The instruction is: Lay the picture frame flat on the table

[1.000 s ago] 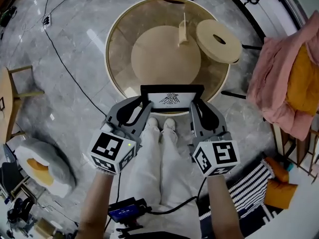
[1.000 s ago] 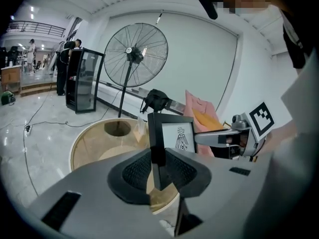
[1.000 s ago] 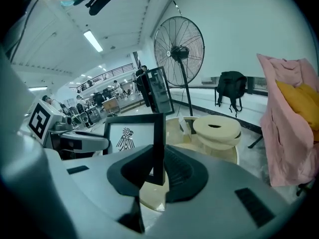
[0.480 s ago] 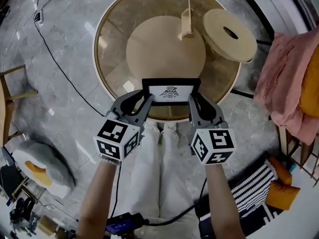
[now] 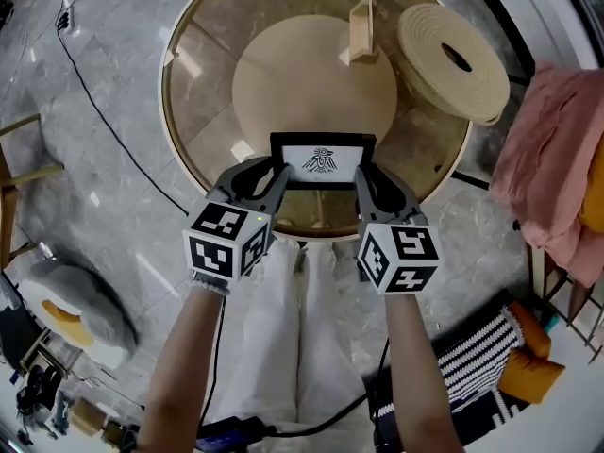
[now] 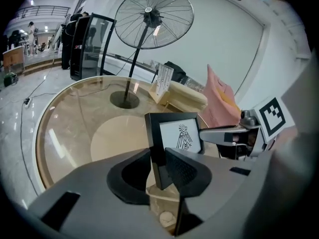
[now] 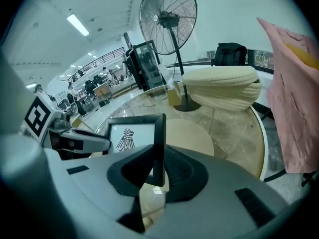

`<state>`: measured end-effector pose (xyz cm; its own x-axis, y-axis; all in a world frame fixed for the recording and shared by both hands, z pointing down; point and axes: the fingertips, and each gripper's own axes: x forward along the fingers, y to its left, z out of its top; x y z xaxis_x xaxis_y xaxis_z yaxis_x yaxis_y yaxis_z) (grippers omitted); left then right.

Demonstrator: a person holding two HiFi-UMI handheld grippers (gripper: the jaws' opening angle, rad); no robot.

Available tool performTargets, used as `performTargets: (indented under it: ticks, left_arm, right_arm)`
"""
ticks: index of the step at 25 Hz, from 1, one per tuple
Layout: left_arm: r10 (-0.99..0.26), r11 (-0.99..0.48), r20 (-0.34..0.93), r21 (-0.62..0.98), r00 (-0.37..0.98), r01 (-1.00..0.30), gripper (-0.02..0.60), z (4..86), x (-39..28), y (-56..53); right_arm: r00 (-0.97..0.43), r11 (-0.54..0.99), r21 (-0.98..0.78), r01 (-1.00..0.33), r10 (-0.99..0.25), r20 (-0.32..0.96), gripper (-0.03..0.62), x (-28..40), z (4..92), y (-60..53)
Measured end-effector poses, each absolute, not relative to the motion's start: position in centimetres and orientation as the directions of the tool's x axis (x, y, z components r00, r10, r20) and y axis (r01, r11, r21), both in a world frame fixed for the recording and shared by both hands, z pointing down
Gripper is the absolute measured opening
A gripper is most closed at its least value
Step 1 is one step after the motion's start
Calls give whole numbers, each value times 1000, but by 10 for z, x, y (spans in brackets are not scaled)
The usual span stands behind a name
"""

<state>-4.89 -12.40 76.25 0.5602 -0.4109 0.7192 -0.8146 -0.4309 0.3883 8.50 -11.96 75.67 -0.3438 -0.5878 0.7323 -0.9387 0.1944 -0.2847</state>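
Note:
The black picture frame [image 5: 322,161] with a white bird print stands upright, held in the air over the near edge of the round glass table [image 5: 179,130]. My left gripper [image 5: 276,173] is shut on its left side bar, and my right gripper [image 5: 366,176] is shut on its right side bar. In the left gripper view the frame [image 6: 179,136] sits edge-on between the jaws of that gripper [image 6: 159,168]. The right gripper view shows the frame [image 7: 132,136] clamped the same way by the right gripper [image 7: 158,166]. The frame's bottom edge is hidden behind the jaws.
On the table's far right lies a thick beige ring [image 5: 453,50], and a small wooden stand [image 5: 361,36] is at the back. A pedestal fan [image 6: 149,14] stands beyond the table. Pink cloth [image 5: 557,177] hangs at the right. A cable [image 5: 104,111] runs over the floor at the left.
Both grippers have carried the frame forward, from the table's near rim to further over the glass top. The grip on both side bars is unchanged.

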Motion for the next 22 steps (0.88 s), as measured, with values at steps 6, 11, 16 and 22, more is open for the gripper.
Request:
performTargets:
  ticks: [6,11,16,22]
  left_arm:
    - [-405,-372,741,403,536,-836,103,777,-50,-135]
    - [-442,-354,755,350,484,-868,106,782,-51,-144]
    - [-443,-366,760,330,475,-870,114,778,-55,-143]
    - [-529,-393,731,240,432,-888,43,735,-75,-150]
  right_arm:
    - [-352,177,-309,-935,-580,735,85,84,771,-133]
    - [-326,195,-262,-945,-581,745,86,83,776,-140]
    - [-292,214,-202,-956,-595,749,87,83,774,-141]
    - [-228,170,-154,-973,-645,729,59,100,746,-145]
